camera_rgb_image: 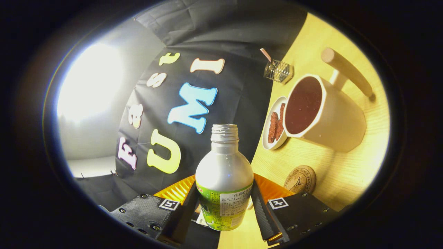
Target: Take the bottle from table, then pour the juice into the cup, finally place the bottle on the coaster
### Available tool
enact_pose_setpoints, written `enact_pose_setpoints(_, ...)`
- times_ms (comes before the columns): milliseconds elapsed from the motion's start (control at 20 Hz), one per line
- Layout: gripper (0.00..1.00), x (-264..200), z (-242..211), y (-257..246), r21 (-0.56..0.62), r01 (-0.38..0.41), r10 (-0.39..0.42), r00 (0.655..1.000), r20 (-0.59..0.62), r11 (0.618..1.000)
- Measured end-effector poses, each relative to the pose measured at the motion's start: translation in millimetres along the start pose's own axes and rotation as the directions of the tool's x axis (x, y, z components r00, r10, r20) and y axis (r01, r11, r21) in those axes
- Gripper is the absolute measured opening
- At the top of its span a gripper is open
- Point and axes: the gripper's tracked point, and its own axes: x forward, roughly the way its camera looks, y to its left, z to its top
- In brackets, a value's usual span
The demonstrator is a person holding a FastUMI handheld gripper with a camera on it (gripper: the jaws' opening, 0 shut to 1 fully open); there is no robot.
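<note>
Pale wooden table (346, 180) tilts beside the gripper (224, 204), whose fingers clamp the uncapped bottle (224, 173), its base hidden; beyond stand a juice-filled cup (325, 110) and round cork coaster (300, 180).

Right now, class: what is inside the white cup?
The cup holds a dark reddish liquid almost to its rim. Its bottom is hidden beneath that liquid. The tongs grip the open bottle.
</note>
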Motion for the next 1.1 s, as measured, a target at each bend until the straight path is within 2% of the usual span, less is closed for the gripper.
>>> enact_pose_setpoints(250, 0.78, 4, 1, -3, 0.094, -0.006, 0.004, 1.0, 0.017, 0.996)
enact_pose_setpoints(750, 0.78, 8, 8, 6, 0.254, -0.071, 0.053, 0.996, 0.077, 0.965)
enact_pose_setpoints(1100, 0.77, 9, 12, 11, 0.321, -0.108, 0.078, 0.991, 0.104, 0.941)
